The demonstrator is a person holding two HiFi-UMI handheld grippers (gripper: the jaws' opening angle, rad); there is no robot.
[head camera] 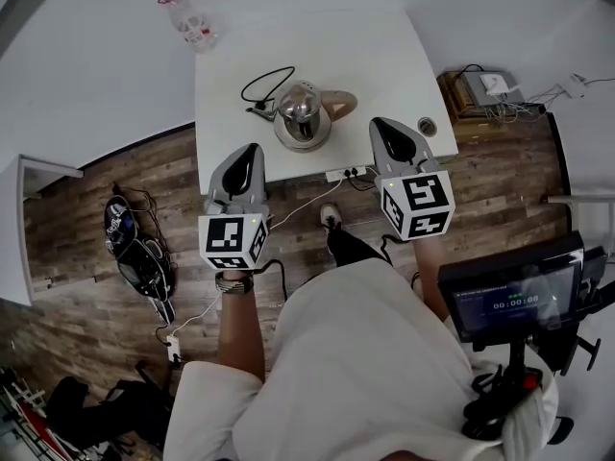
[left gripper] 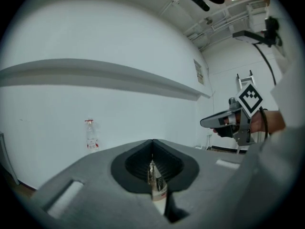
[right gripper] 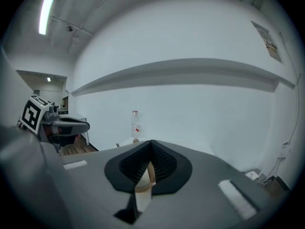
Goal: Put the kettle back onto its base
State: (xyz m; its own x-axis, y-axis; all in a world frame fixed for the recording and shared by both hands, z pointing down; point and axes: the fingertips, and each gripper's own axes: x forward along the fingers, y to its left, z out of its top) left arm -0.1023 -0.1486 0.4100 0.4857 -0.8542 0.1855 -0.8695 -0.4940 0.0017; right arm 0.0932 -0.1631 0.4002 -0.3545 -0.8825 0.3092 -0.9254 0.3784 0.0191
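Both tools are hanging above the near edge of the white worktop (head camera: pixel 413 65). The left tool (head camera: pixel 252 150) is clenched tight with nothing in it, its jaws pressed together. The right tool (right gripper: pixel 151 159) is doing the same, jaws meeting and gripping nothing. Between their tips, a little beyond them, the steel kettle (head camera: pixel 302 111) is standing upright and free of both tools, its tan handle pointing toward the right tool. It is sitting on what looks like its base (head camera: pixel 304 147), a grey rim showing round its foot. A black cord (head camera: pixel 266 86) is looping away just behind it. A clear plastic bottle (head camera: pixel 195 24) is standing at the far left corner.
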